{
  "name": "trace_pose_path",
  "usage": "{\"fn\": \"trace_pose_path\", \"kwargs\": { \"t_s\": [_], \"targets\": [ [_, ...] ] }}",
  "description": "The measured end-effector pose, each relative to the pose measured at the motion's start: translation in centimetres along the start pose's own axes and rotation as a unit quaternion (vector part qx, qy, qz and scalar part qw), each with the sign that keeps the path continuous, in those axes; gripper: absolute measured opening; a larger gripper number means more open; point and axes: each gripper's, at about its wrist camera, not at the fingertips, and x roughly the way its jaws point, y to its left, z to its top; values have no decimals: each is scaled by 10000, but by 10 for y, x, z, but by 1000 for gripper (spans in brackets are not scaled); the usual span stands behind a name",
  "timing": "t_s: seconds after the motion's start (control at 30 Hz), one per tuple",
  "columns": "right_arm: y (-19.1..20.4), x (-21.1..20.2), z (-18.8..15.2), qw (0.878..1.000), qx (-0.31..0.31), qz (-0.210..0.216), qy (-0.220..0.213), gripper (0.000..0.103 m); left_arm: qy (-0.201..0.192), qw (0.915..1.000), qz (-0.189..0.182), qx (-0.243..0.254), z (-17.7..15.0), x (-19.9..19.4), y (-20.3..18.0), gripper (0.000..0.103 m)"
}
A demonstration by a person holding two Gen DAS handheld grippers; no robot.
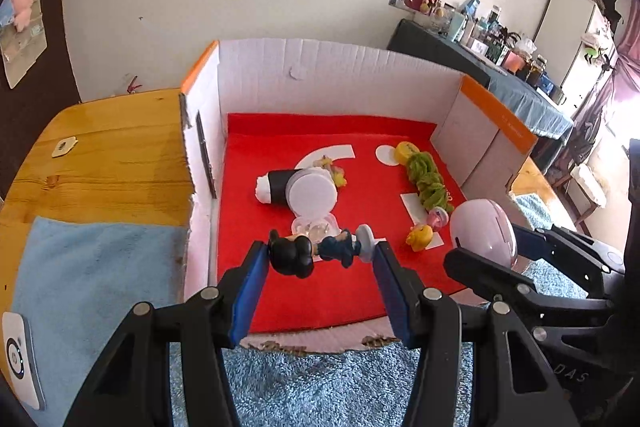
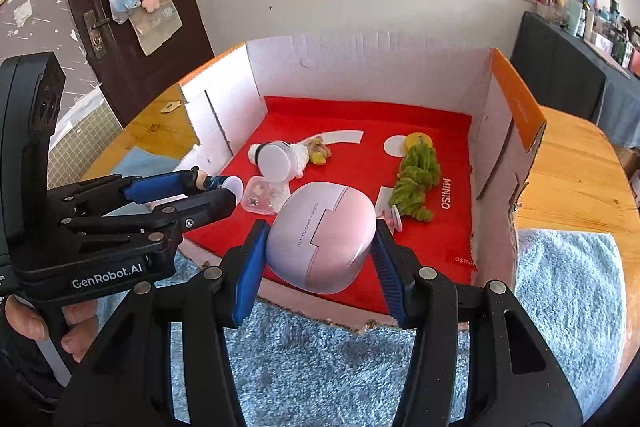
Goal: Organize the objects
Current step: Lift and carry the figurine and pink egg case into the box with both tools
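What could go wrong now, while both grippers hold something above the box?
1. The left gripper pinches the small figurine only by its two ends, so it may twist out.
2. The right gripper holds the smooth, rounded pink case, which might slip.
3. The clear plastic box lies below; something released here could land on it.

The left gripper (image 1: 320, 259), at lower centre of its own view, is clamped on a small figurine (image 1: 316, 251) lying sideways. The right gripper (image 2: 320, 247), likewise lower centre, is clamped on a pink case (image 2: 322, 237). Fingers (image 2: 80, 323) of one hand are seen at lower left.
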Motion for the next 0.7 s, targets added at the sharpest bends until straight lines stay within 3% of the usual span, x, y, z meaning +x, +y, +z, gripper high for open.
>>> {"fn": "trace_pose_path", "kwargs": {
  "t_s": [0.7],
  "targets": [
    [-12,30,-5,9984,83,15,557,49,367,9993,-47,76,-5,25,-2,56]
  ]
}}
